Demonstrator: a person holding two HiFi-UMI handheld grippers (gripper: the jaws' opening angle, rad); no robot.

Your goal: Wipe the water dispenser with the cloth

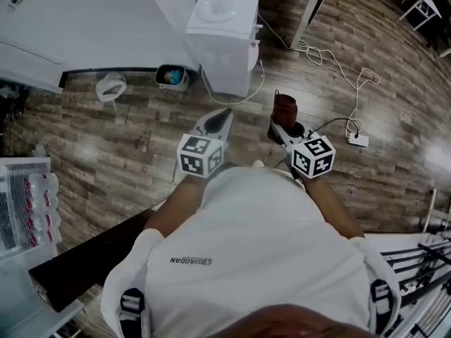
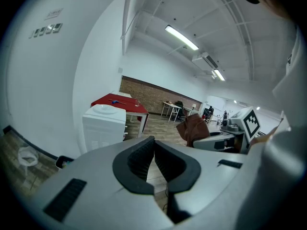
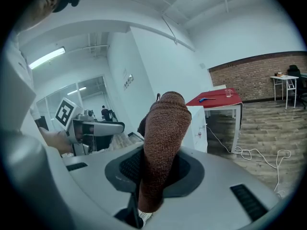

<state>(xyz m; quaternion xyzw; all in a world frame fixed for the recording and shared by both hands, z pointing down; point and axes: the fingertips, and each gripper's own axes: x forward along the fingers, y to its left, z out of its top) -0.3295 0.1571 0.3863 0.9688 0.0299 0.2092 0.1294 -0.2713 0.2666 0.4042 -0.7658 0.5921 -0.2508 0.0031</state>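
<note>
Where the right claw (image 3: 152, 174) closes, the cloth (image 3: 165, 128) stands pinched.

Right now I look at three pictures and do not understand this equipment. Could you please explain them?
A person holds a hand tool with two jaws in each hand. The head view looks down from a camera on the person's head; the other two views come from cameras on each tool. The left gripper has its jaws together, empty. The right gripper has its jaws shut on a brown cloth. Ahead, a white water dispenser stands on the wooden floor, untouched.
</note>
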